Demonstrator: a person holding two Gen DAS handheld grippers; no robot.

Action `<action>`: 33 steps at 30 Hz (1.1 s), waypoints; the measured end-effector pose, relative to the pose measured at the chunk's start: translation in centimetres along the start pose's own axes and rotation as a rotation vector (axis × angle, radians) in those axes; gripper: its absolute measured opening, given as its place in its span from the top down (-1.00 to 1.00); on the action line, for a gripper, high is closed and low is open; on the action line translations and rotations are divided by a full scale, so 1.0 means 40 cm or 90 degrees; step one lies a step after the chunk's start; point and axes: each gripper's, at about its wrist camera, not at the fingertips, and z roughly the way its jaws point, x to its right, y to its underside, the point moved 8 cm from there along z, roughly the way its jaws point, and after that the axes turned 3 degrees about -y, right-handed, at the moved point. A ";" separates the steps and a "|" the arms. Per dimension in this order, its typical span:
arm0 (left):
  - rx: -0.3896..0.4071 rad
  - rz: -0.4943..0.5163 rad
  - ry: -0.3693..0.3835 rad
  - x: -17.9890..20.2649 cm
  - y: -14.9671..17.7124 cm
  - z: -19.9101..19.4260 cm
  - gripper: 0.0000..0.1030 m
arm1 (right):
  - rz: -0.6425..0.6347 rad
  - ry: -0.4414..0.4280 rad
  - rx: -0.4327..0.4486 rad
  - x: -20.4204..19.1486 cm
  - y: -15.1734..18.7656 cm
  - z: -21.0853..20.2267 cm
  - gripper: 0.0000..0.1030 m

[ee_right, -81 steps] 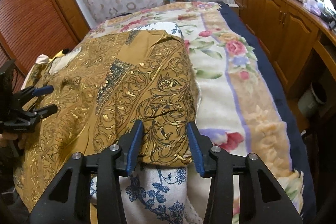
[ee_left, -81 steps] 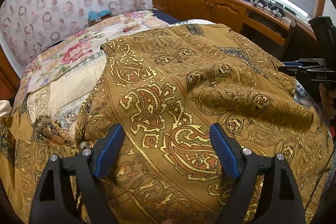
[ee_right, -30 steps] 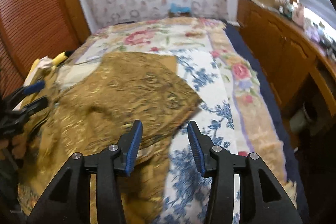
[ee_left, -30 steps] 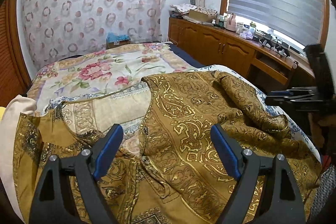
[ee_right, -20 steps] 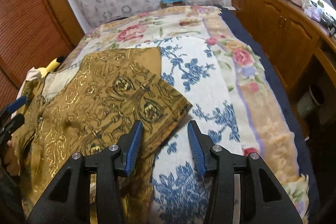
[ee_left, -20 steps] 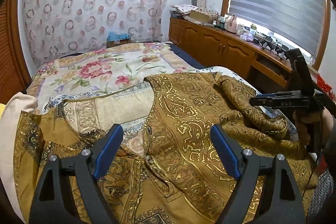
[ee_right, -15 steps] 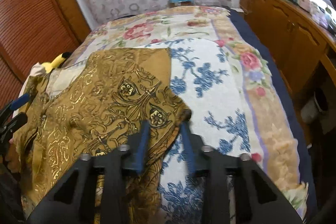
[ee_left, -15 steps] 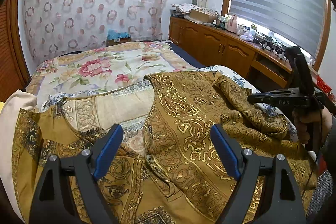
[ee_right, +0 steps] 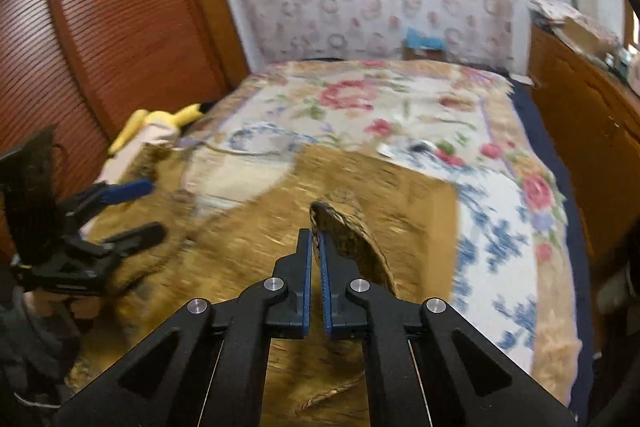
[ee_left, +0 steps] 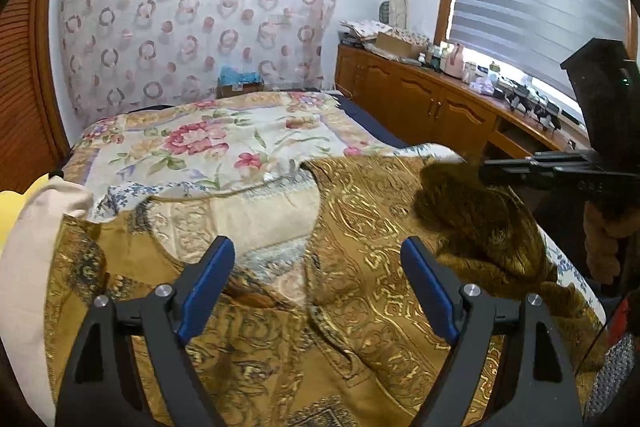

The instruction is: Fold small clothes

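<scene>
A gold and brown paisley garment (ee_left: 360, 287) lies spread on the bed, also in the right wrist view (ee_right: 380, 195). My left gripper (ee_left: 318, 281) is open and empty, hovering above the garment's middle; it also shows in the right wrist view (ee_right: 132, 209). My right gripper (ee_right: 316, 243) is shut on the garment's right corner and holds it lifted over the rest of the cloth. In the left wrist view the right gripper (ee_left: 486, 169) sits at the right with a dark bunch of cloth hanging from it.
A floral bedspread (ee_left: 208, 143) covers the bed. A wooden cabinet (ee_left: 420, 103) with clutter runs along the right wall. A slatted wooden door (ee_right: 100, 39) stands at left. A yellow toy (ee_right: 160, 123) and cream cloth (ee_left: 28, 227) lie at the bed's left edge.
My right gripper has closed on the garment's right corner and lifted it up and leftward over the cloth. My left gripper stays open above the garment.
</scene>
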 end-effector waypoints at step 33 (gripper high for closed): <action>-0.007 0.007 -0.033 -0.036 0.009 0.009 -0.67 | 0.034 0.095 -0.131 0.040 0.273 -0.050 0.36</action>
